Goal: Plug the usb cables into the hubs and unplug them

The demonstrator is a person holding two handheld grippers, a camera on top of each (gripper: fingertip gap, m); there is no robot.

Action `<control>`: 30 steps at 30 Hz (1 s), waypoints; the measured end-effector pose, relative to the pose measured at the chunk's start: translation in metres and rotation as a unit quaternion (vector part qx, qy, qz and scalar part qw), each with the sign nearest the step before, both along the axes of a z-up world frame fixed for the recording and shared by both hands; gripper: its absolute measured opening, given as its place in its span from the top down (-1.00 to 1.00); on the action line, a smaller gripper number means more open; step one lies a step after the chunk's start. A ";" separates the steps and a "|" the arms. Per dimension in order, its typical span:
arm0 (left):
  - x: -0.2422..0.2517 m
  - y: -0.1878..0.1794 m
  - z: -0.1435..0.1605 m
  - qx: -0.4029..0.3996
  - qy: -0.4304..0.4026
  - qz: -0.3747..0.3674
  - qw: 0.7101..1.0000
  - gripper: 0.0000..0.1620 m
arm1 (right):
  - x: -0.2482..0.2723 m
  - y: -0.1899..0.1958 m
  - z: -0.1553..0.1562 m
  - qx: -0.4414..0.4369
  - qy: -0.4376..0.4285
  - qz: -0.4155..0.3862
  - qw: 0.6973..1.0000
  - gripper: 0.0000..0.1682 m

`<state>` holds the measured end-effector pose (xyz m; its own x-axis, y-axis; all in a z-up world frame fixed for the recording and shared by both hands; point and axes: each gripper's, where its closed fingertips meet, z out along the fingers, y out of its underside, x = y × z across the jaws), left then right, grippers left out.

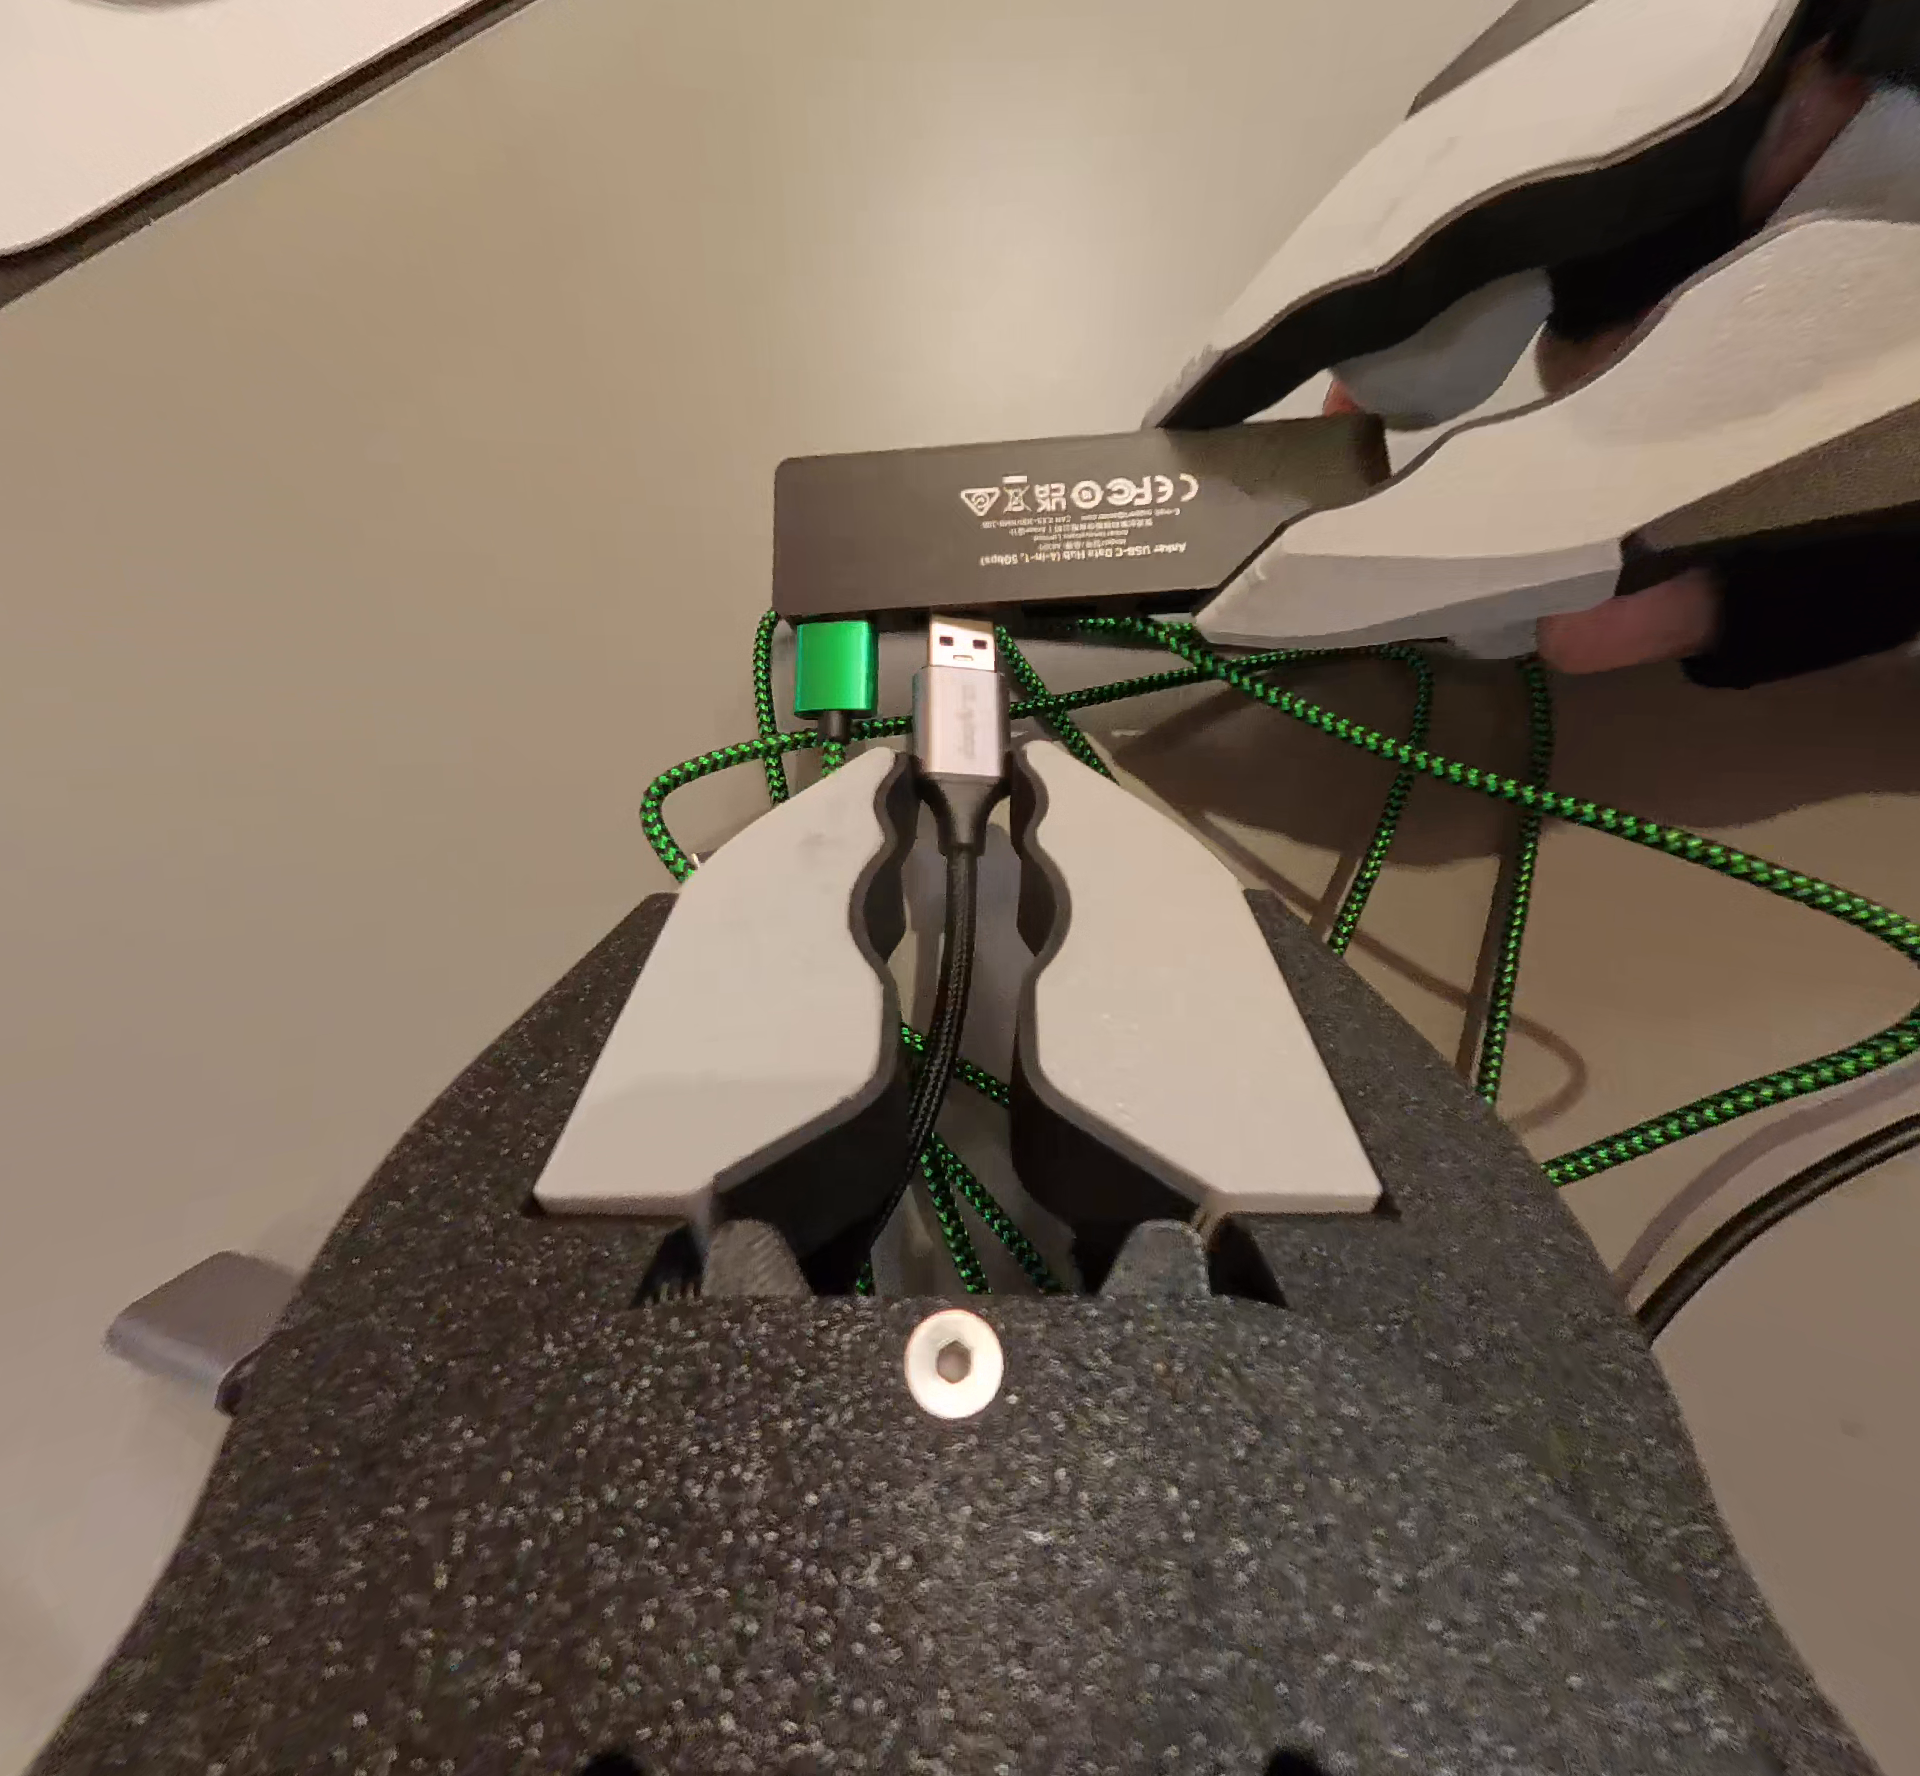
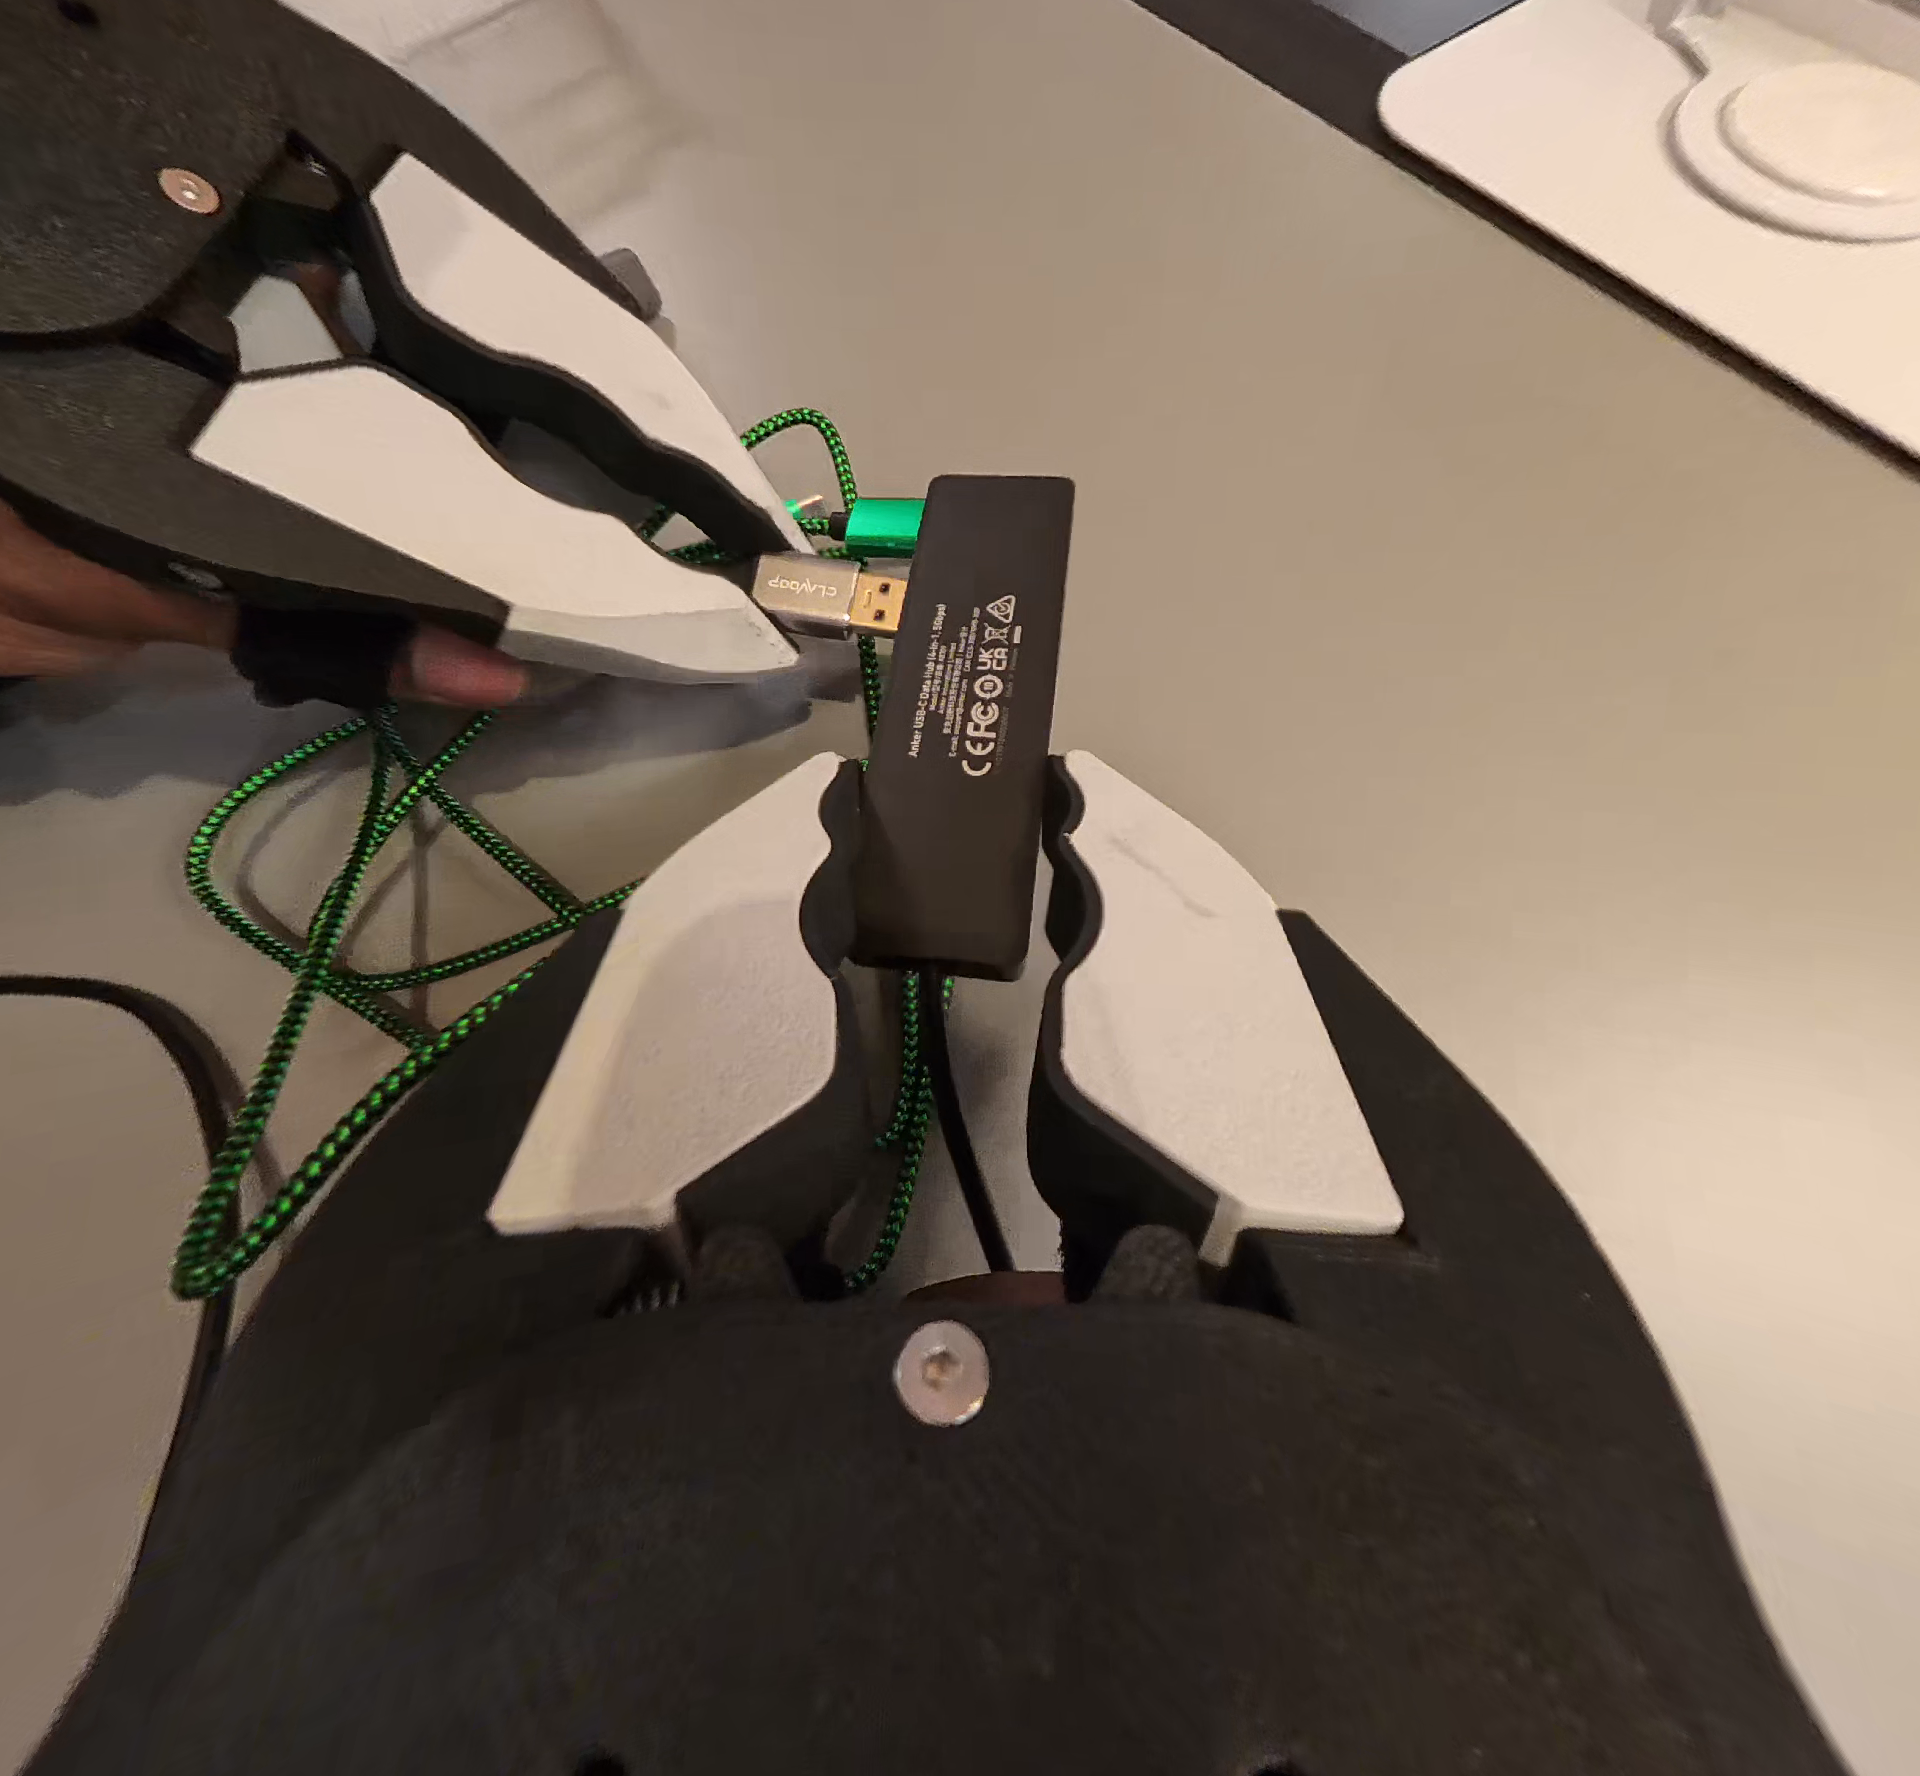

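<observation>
At frame centre, the right gripper (image 2: 945,853) clamps the black hub (image 2: 977,718) by its cable end. The left gripper (image 1: 961,770) pinches the grey USB plug (image 1: 961,698) at its rigid shell — metal tip just outside a port, beside the seated green plug (image 1: 834,666). Light, stiff parts; the braided cable flops.

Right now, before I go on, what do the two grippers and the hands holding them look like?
Both match: the left gripper and right gripper each have a speckled black body with one silver hex screw at the centre, and two light grey fingers lined with wavy black pads. The hand wears a black fingerless glove.
</observation>
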<state>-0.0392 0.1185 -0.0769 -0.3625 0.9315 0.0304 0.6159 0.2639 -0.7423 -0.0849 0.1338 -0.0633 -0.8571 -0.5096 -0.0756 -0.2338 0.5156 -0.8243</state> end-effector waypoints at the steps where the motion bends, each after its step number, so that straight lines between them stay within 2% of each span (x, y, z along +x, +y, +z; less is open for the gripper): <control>1: 0.000 0.000 0.000 0.010 0.008 0.001 1.000 0.79 | 0.000 0.000 -0.001 0.007 -0.016 0.003 1.000 0.60; 8: -0.003 -0.002 0.001 0.078 0.066 0.027 0.994 0.80 | -0.001 0.001 0.000 0.033 -0.074 0.008 0.997 0.61; 9: -0.001 -0.005 0.000 0.081 0.073 0.037 0.993 0.79 | 0.001 0.003 0.004 0.033 -0.095 0.014 0.995 0.94; 11: -0.001 -0.009 0.003 0.096 0.096 0.045 0.990 0.80 | 0.017 0.011 0.016 0.057 -0.183 0.046 0.980 1.00; 12: -0.002 -0.008 0.004 0.112 0.104 0.040 0.987 0.79 | 0.018 0.012 0.012 0.068 -0.175 0.041 0.981 1.00; 14: -0.002 -0.006 0.004 0.120 0.106 0.032 0.987 0.80 | 0.007 0.008 -0.003 0.064 -0.089 0.009 0.994 1.00; 17: -0.002 -0.005 0.004 0.093 0.089 0.023 0.991 0.79 | -0.003 0.002 0.003 0.045 -0.082 -0.010 0.996 1.00; 20: -0.003 -0.004 0.002 0.072 0.070 0.017 0.995 0.79 | -0.025 -0.006 -0.003 0.038 -0.024 -0.055 0.997 0.81; 23: -0.004 -0.003 -0.001 0.064 0.057 0.009 0.996 0.79 | -0.029 -0.009 -0.019 0.067 0.035 -0.067 0.995 0.60; 26: -0.004 -0.003 -0.002 0.066 0.056 0.007 0.996 0.79 | -0.018 -0.006 -0.026 0.095 0.039 -0.045 0.994 0.46; 28: -0.002 -0.004 -0.003 0.065 0.055 0.008 0.996 0.79 | -0.009 -0.003 -0.028 0.116 0.016 -0.025 0.993 0.42; 30: -0.001 -0.006 -0.004 0.066 0.054 0.008 0.996 0.79 | -0.007 0.002 -0.037 0.141 0.032 -0.011 0.989 0.39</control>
